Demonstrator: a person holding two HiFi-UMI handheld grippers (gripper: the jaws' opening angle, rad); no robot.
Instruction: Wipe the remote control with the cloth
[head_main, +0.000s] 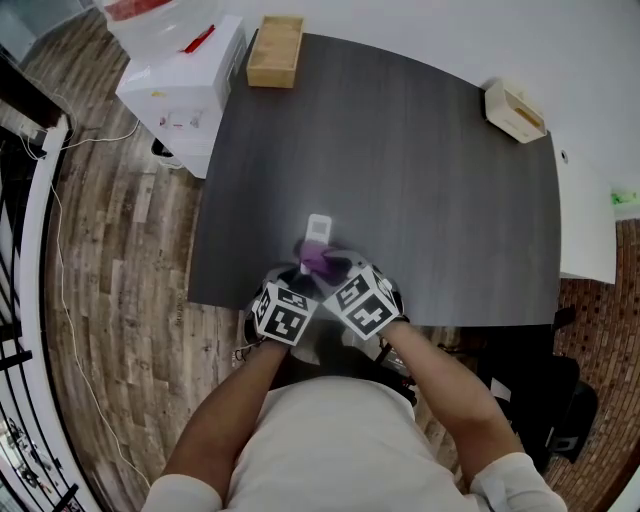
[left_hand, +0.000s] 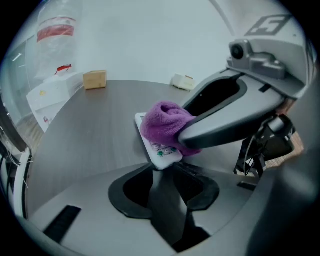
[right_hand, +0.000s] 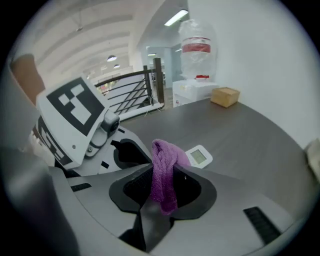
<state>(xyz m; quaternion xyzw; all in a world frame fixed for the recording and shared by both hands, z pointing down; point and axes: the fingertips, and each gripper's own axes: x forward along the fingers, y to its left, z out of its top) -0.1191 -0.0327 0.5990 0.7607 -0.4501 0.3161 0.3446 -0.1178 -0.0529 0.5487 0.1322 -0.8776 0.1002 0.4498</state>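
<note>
So my left gripper (left_hand: 162, 169) is clamped on the near end of the remote control (left_hand: 163, 155), steadying it by the table's (head_main: 400, 150) front edge, while my right gripper (right_hand: 163, 172) pinches the purple cloth (right_hand: 168, 154) (bunched, not flat), pressing it onto the remote's face.

Side by side, angled downward: left gripper (left_hand: 163, 169) clamps the remote control's (left_hand: 161, 153) near end; right gripper (right_hand: 161, 176) pinches the cloth (right_hand: 164, 152).
</note>
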